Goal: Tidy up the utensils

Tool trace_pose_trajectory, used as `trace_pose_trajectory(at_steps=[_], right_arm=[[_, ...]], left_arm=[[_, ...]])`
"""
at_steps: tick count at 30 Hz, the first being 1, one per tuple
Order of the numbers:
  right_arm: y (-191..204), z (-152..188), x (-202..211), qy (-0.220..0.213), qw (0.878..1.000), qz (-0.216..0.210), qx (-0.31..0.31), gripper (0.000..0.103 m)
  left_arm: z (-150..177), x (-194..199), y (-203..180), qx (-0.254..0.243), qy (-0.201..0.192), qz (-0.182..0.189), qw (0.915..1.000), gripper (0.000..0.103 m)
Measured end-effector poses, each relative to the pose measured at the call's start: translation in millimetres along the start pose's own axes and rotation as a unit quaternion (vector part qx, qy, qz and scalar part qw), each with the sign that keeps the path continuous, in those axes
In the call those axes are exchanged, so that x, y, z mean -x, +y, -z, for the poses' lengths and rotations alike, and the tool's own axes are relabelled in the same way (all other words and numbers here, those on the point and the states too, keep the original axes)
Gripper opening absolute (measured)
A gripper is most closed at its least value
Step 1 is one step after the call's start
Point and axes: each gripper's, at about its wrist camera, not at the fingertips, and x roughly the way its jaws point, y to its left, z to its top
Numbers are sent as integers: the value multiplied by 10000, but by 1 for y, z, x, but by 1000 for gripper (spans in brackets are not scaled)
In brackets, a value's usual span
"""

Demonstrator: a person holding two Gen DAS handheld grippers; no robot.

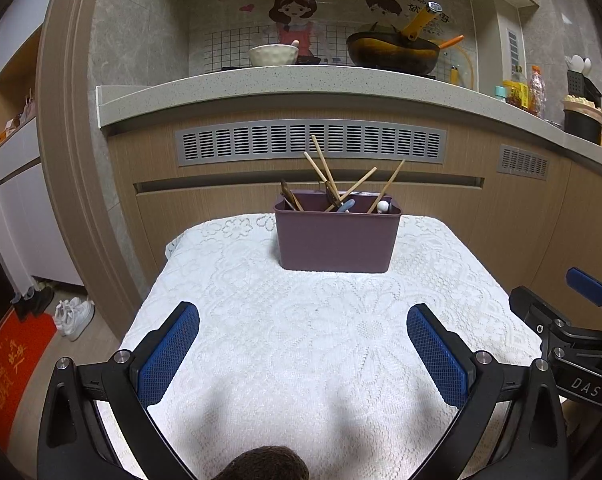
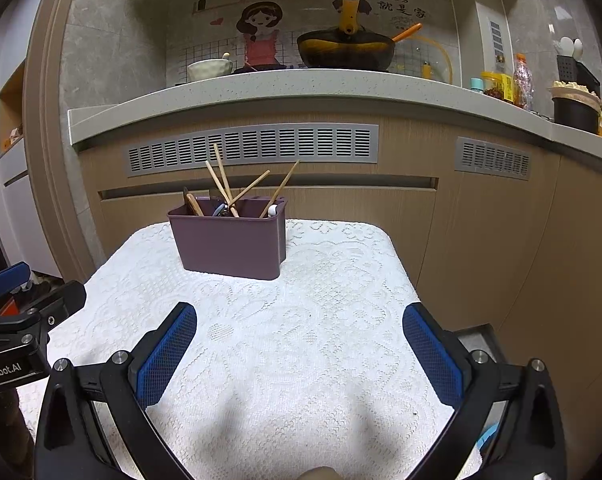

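Both the left gripper (image 1: 303, 354) and right gripper (image 2: 299, 354) hover with jaws released, empty, below the purple utensil caddy (image 1: 337, 240) at frame centre.

table (image 1: 481, 280) | white lace cloth (image 1: 301, 340) | purple utensil caddy (image 1: 337, 240) at far edge

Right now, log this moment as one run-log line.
left gripper: open, empty | right gripper: open, empty | utensils: in purple holder | lace tablecloth: nothing loose visible
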Motion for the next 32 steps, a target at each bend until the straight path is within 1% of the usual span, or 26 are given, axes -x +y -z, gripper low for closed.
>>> trace_pose_trajectory(at_steps=[32], right_arm=[[-1,1,-1,6,10000,-26,6,102]], left_arm=[[6,-1,0,9,46,-25,10000,103]])
